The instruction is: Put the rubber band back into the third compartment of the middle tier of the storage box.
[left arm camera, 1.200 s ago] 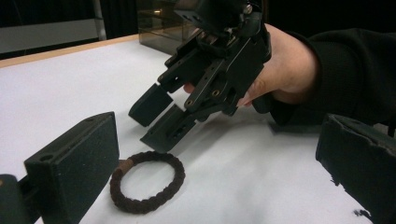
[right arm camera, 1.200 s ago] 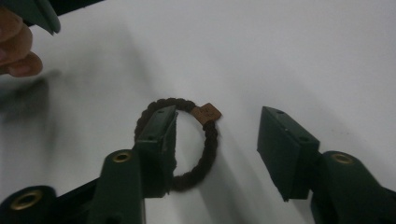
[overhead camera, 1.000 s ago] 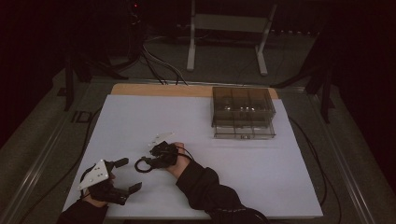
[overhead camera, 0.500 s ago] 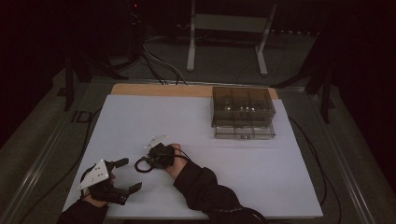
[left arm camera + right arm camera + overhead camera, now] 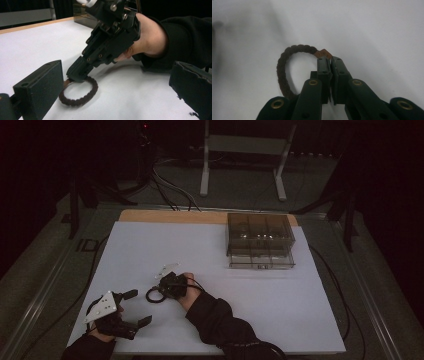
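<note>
A dark brown braided ring (image 5: 280, 65) with a small tan tag (image 5: 323, 53) lies on the white table sheet (image 5: 280, 290). My right gripper (image 5: 330, 60) is shut on the ring at the tag, tips down at the sheet. In the high view the right gripper (image 5: 161, 291) sits left of centre, with the ring (image 5: 153, 296) looping out to its left. The left gripper view shows the ring (image 5: 75, 101) flat under the right gripper (image 5: 76, 76). My left gripper (image 5: 137, 308) rests near the front left corner, open and empty, its jaws pointing toward the ring.
A clear plastic compartment box (image 5: 260, 240) stands at the back right of the sheet. A wooden board edge (image 5: 170, 216) runs along the far side. Cables (image 5: 330, 285) trail beside the table, and a metal stand (image 5: 242, 150) rises behind it.
The right hand has shifted only slightly while holding the ring. The left gripper has stayed where it was.
</note>
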A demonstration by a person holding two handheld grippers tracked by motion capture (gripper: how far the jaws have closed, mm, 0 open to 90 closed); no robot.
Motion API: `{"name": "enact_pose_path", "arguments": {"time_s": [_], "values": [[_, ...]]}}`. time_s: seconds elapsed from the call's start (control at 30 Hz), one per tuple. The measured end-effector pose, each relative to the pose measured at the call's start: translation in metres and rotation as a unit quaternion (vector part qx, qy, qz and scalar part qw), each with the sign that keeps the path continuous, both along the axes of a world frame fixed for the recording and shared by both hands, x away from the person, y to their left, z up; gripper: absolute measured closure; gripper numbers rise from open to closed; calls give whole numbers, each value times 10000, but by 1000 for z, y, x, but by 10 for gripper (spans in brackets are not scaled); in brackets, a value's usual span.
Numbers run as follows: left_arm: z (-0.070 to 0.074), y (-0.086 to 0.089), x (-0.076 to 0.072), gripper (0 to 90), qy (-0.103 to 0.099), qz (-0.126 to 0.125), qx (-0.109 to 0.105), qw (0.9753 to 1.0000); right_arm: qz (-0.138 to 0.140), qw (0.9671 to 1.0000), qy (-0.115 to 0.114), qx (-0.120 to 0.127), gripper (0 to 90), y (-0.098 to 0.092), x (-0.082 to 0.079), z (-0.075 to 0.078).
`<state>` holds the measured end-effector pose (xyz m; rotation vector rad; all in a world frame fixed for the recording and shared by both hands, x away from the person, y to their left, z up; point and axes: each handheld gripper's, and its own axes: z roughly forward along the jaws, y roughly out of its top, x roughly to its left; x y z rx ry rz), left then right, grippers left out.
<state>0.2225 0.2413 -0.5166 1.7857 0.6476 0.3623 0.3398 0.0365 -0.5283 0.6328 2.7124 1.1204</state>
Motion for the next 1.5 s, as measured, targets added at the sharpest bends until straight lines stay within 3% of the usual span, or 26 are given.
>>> {"name": "enact_pose_path", "arguments": {"time_s": [0.3,1.5], "values": [[0,-1,0,3,6,-2,14,10000,1,9999,-145,26,864,-8,0,16],[-2,-3,3,3,71,8,-1,10000,-430,9983,-375,92,865,-90,13,66]]}}
